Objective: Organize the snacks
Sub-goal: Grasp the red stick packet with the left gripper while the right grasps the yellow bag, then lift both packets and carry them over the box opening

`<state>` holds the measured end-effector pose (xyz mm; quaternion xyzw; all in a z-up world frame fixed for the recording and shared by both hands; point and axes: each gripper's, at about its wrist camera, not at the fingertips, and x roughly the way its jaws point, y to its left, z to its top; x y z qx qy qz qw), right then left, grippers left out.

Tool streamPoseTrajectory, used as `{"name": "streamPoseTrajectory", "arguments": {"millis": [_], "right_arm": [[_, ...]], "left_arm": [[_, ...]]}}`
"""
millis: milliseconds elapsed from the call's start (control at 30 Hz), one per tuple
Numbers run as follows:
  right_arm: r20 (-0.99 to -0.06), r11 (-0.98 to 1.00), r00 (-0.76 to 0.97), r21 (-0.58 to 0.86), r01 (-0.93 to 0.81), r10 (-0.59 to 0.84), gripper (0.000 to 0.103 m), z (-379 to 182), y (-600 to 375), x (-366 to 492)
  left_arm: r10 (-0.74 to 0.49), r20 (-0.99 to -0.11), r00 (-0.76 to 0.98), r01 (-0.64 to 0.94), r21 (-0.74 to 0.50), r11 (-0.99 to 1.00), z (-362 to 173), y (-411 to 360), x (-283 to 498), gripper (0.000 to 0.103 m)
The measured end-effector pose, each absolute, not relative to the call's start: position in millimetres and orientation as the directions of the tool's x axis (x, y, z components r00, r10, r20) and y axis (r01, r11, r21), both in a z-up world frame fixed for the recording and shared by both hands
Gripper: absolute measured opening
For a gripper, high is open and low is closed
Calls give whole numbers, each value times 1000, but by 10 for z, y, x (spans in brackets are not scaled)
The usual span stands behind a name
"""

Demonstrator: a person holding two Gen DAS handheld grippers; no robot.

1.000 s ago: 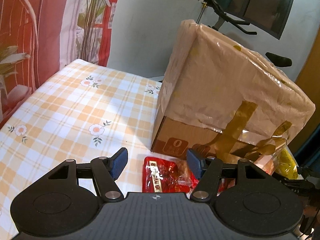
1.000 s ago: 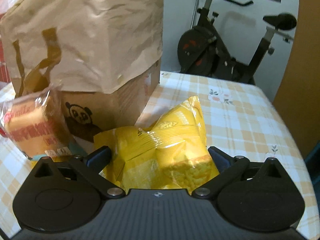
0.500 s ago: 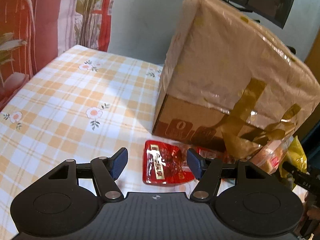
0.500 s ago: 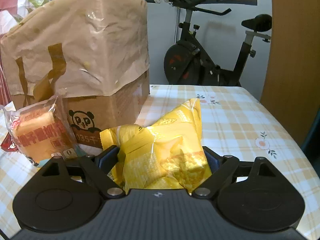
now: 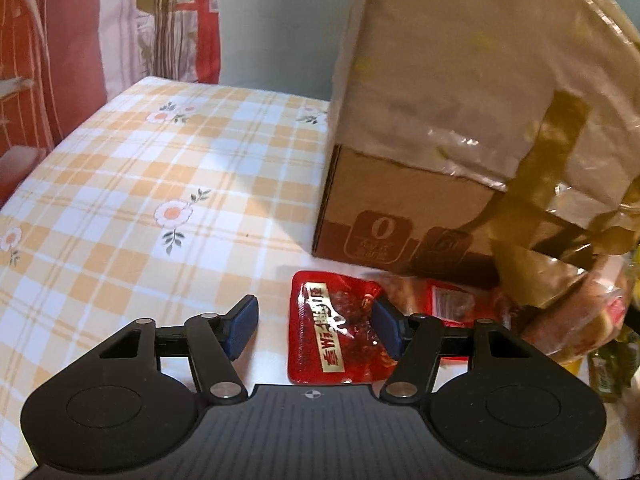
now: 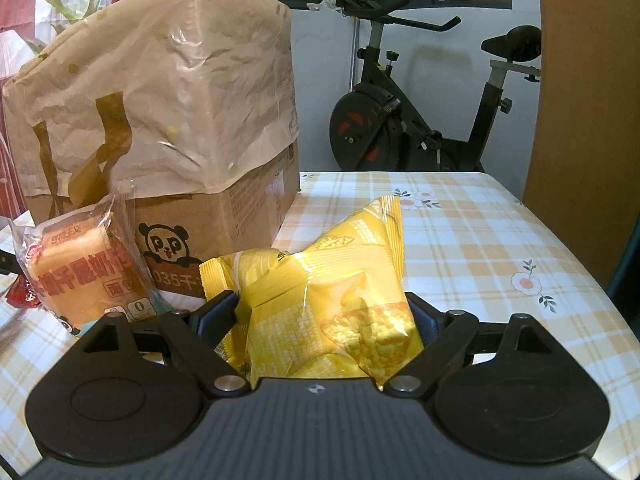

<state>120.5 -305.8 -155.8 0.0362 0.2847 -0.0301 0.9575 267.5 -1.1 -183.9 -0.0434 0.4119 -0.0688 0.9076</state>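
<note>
The right gripper [image 6: 326,316] has just been closing on the yellow snack bag [image 6: 320,304]. In the right wrist view both pads appear to meet the sides of the bag, with the bag standing up between them and its crimped top pointing away from the camera. The bag rests on the checked tablecloth [image 6: 480,248], just in front of the cardboard box [image 6: 224,216], which wears a crumpled paper bag [image 6: 160,92] over its top.

The left gripper [image 5: 316,320] stands partly open and holds nothing. It hangs over the red snack packet [image 5: 332,332], which lies flat on the tablecloth in front of the box. The right-hand pad overlaps the packet; the left-hand pad sits over bare cloth beside it.

Risks, as judged from this state:

- The yellow bag is air-filled and slick. A grip on the puffed sides alone is likely to let it squirt out or twist on lifting. Excess squeeze may burst the seal or crush the contents.
- The red packet lies flat and thin. Pads closing from above may skate over the film, or pinch the cloth along with it and drag the cloth.
- The left gripper is off-centre on the packet. Closing here may catch only one edge, so the packet would hang and swing.
- A wrapped bread pack [image 6: 80,268] leans against the box between the two snacks. A sideways sweep by either gripper may topple it.
- The loose paper bag and its handles overhang the box; a rising gripper may snag them.
</note>
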Motion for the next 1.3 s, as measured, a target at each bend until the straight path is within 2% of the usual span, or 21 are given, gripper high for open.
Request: {"name": "streamPoseTrajectory", "arguments": {"millis": [233, 300, 367, 433, 500, 833, 1300], "right_arm": [[-550, 996, 834, 40, 77, -43, 89, -1562, -3034, 1219], [-550, 996, 834, 39, 77, -43, 89, -1562, -3033, 1218], [-550, 996, 834, 40, 77, -43, 89, -1561, -3034, 1217], [-550, 996, 834, 41, 77, -42, 89, -1561, -3033, 1217], [-550, 996, 834, 43, 77, -41, 89, -1564, -3031, 1215], [-550, 996, 834, 44, 77, -40, 89, -1564, -3037, 1213], [-566, 998, 823, 10, 65, -48, 88, -1524, -3007, 1214]], "left_arm": [[-158, -731, 664, 114, -109, 987, -1877, -126, 2656, 65], [-155, -728, 668, 125, -95, 988, -1879, -158, 2642, 62], [-199, -710, 675, 152, -130, 980, -1855, -154, 2603, 38], [-202, -690, 695, 161, -125, 979, -1806, -174, 2552, 23], [-190, -669, 718, 163, -104, 981, -1739, -195, 2478, 17], [-226, -622, 749, 148, -176, 973, -1549, -66, 2237, 17], [-250, -599, 761, 165, -194, 967, -1458, -37, 2159, 17]]}}
